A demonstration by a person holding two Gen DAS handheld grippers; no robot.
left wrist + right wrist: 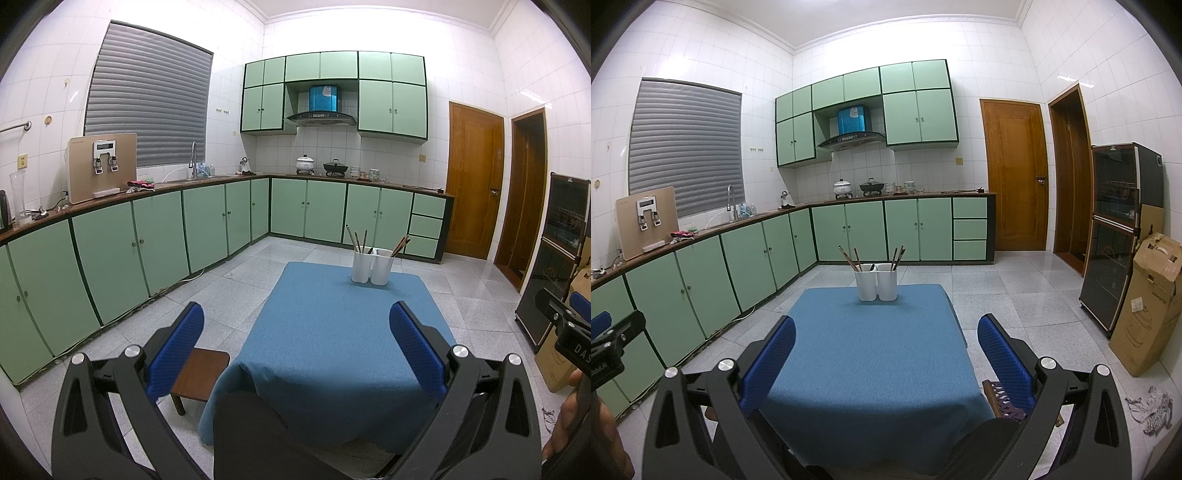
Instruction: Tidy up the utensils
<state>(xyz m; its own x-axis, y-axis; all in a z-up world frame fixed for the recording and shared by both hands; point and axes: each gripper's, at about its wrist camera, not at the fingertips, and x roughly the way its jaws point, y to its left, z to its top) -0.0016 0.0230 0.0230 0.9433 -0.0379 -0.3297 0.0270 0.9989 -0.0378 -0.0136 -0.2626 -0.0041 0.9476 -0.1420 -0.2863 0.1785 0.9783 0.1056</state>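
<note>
Two white holders [371, 266] stand side by side, touching, at the far end of the blue-covered table [332, 332]; dark utensils [851, 258] lean inside both (type unclear). The left gripper [295, 339] and right gripper [886, 350] both hang wide apart, holding nothing, well before the holders.

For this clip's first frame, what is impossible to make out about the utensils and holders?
- Utensils: type and count, too small in both wrist views; lower ends hidden inside the white holders.
- Holders: joined or only touching, unclear.
- Table under the blue cloth: covered, near edge blocked by a dark shape.
</note>
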